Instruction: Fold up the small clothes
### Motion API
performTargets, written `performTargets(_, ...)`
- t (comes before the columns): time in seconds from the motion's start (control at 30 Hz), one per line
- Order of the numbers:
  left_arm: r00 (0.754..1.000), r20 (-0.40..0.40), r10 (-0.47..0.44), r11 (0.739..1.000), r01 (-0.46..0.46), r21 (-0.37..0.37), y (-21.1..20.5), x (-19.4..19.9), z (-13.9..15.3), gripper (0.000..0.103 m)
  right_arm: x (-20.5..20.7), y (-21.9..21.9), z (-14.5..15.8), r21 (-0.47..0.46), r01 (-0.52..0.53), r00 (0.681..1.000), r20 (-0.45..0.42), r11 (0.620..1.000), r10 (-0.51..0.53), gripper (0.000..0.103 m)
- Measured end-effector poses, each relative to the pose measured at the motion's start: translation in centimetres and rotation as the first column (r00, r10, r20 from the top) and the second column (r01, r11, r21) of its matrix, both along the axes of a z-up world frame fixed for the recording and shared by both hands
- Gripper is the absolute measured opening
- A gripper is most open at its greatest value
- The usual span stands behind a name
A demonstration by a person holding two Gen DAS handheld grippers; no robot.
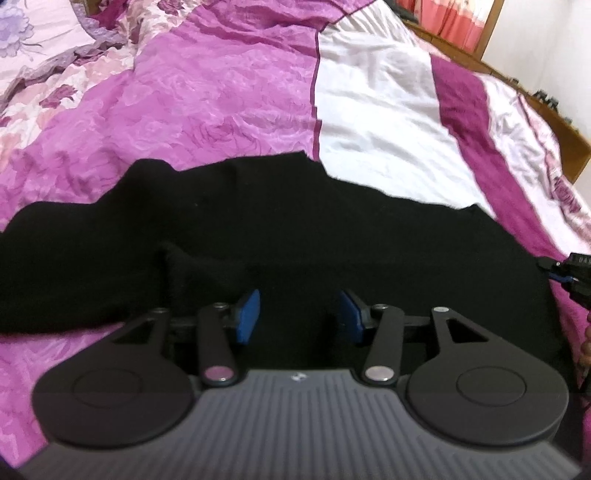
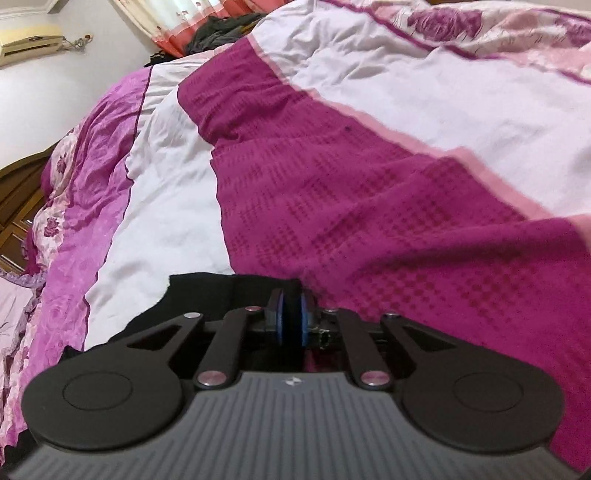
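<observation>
A black garment (image 1: pixel 280 236) lies spread across the bed, partly bunched at its left. My left gripper (image 1: pixel 299 314) is open over the garment's near edge, its blue pads (image 1: pixel 248 314) apart with black cloth between and below them. My right gripper (image 2: pixel 291 317) is shut on an edge of the black garment (image 2: pixel 207 295), its blue pads (image 2: pixel 305 317) pinching the cloth. The right gripper's tip also shows in the left wrist view (image 1: pixel 569 273), at the garment's right end.
The bed is covered by a pink, magenta and white floral bedspread (image 1: pixel 229 92). A wooden bed frame (image 1: pixel 546 107) runs along the far right. In the right wrist view a wall (image 2: pixel 55 92), curtains (image 2: pixel 177 22) and dark clothes (image 2: pixel 221 29) lie beyond the bed.
</observation>
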State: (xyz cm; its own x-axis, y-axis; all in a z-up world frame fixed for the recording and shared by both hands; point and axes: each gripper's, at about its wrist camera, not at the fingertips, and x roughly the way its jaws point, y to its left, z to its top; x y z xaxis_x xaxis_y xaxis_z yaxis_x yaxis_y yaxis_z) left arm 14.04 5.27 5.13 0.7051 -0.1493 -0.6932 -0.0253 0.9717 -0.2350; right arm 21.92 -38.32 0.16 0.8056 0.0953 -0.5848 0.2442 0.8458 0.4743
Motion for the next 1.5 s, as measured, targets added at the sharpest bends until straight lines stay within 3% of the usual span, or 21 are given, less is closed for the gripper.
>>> performTargets(0.07, 1.0, 0.017, -0.001, 1.0, 0.001, -0.002, 0.5, -0.9, 0.6, 0.051, -1.7, 0.7, 1.6, -0.046, -0.008, 0.999, 0.033, 0.999, 0.009, 0.024)
performTargets(0.13, 0.999, 0.036, 0.019, 1.0, -0.019, 0.0, 0.8, -1.9, 1.1, 0.051, -3.9, 1.9, 3.2, -0.091, -0.036, 0.997, 0.068, 0.995, 0.042, 0.046)
performTargets(0.2, 0.998, 0.057, 0.022, 1.0, -0.021, -0.009, 1.1, -3.0, 1.4, 0.051, -5.7, 3.0, 4.1, -0.116, -0.069, 0.993, 0.088, 0.991, 0.08, 0.057)
performTargets(0.33, 0.995, 0.098, 0.002, 1.0, -0.001, -0.011, 1.3, -4.0, 1.5, 0.05, -8.8, 5.5, 4.5, -0.14, -0.16, 0.982, 0.079, 0.977, 0.172, 0.058)
performTargets(0.47, 0.997, 0.069, 0.032, 0.999, -0.033, 0.013, 1.8, -3.6, 0.4, 0.05, -10.6, 7.6, 3.5, -0.142, -0.228, 0.971, 0.042, 0.963, 0.236, 0.058)
performTargets(0.63, 0.997, 0.038, 0.068, 0.998, -0.068, 0.013, 3.4, -3.2, -1.6, 0.05, -10.8, 9.2, 0.7, -0.21, -0.246, 0.969, -0.041, 0.946, 0.242, 0.058)
performTargets(0.77, 0.995, 0.084, 0.047, 0.999, -0.048, 0.008, 3.3, -3.8, -0.3, 0.05, -11.2, 9.7, 0.6, -0.246, -0.25, 0.968, -0.042, 0.936, 0.247, 0.058)
performTargets(0.93, 0.99, 0.137, 0.025, 0.999, -0.03, 0.03, 3.0, -3.2, 1.0, 0.05, -11.0, 8.9, 1.3, -0.185, -0.23, 0.973, -0.037, 0.955, 0.228, 0.058)
performTargets(1.1, 0.997, 0.039, 0.073, 0.996, -0.075, 0.043, 4.2, -0.8, -1.2, 0.05, -12.0, 8.9, 2.5, -0.151, -0.222, 0.975, -0.024, 0.963, 0.221, 0.058)
performTargets(1.17, 0.997, 0.035, 0.074, 0.996, -0.075, 0.038, 4.4, -1.0, -1.6, 0.05, -12.8, 9.0, 3.0, -0.146, -0.229, 0.973, -0.017, 0.963, 0.229, 0.058)
performTargets(1.4, 0.996, 0.026, 0.083, 0.996, -0.084, 0.003, 4.9, -2.6, 0.5, 0.05, -15.9, 9.1, 4.7, -0.108, -0.251, 0.968, 0.003, 0.962, 0.253, 0.059)
performTargets(1.5, 0.994, 0.029, 0.101, 0.995, -0.102, 0.025, 5.9, -3.8, 2.2, 0.05, -17.5, 9.2, 5.6, -0.098, -0.256, 0.966, 0.011, 0.962, 0.258, 0.064)
